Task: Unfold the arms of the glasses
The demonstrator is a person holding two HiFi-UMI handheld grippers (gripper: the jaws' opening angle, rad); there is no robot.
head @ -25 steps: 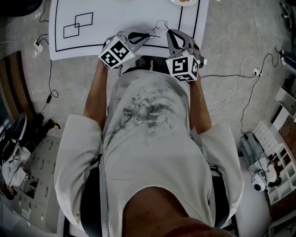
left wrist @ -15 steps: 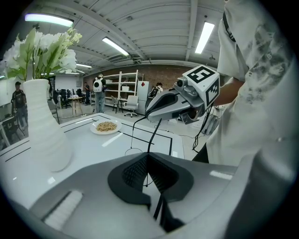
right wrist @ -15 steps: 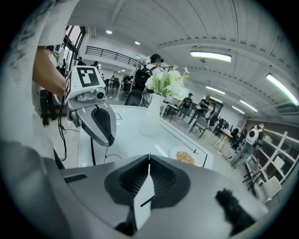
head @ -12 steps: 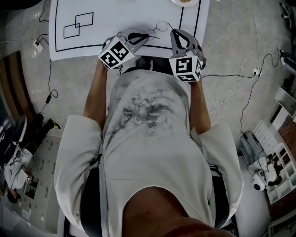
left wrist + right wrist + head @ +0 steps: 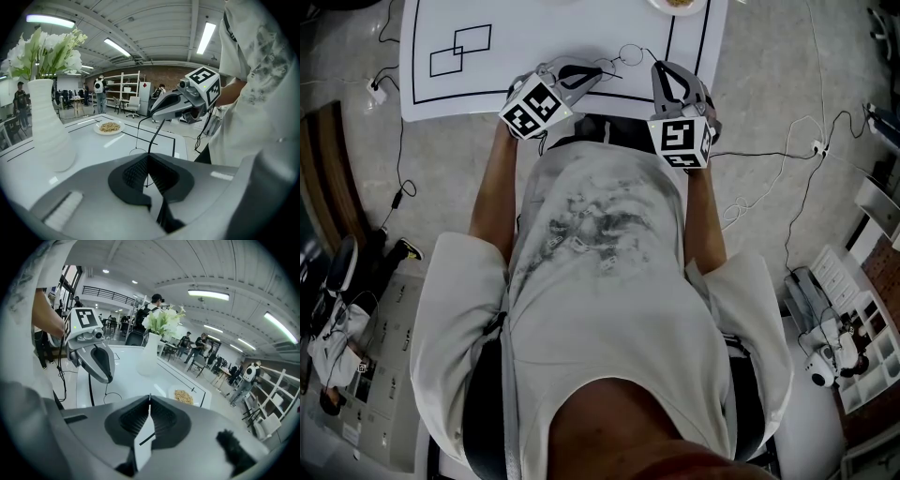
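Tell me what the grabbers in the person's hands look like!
Both are smooth grey plastic, narrowing to a beak. The left gripper and right gripper each carry a white cube printed with black square markers, with black ribbed pads inside. The person wears a pale short-sleeved T-shirt with a grey print.

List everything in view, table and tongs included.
glasses: one, thin dark frame, above the table's near edge, between both tongs
vase: one, white, on the table, holding white flowers
plate: one, white, with pale food, far side of the table
table: one, white with black lines
cables: several, black and white, on the floor
shirt: one, light grey, on the person
left tongs: grey, shut on the glasses
right tongs: grey, shut on the glasses
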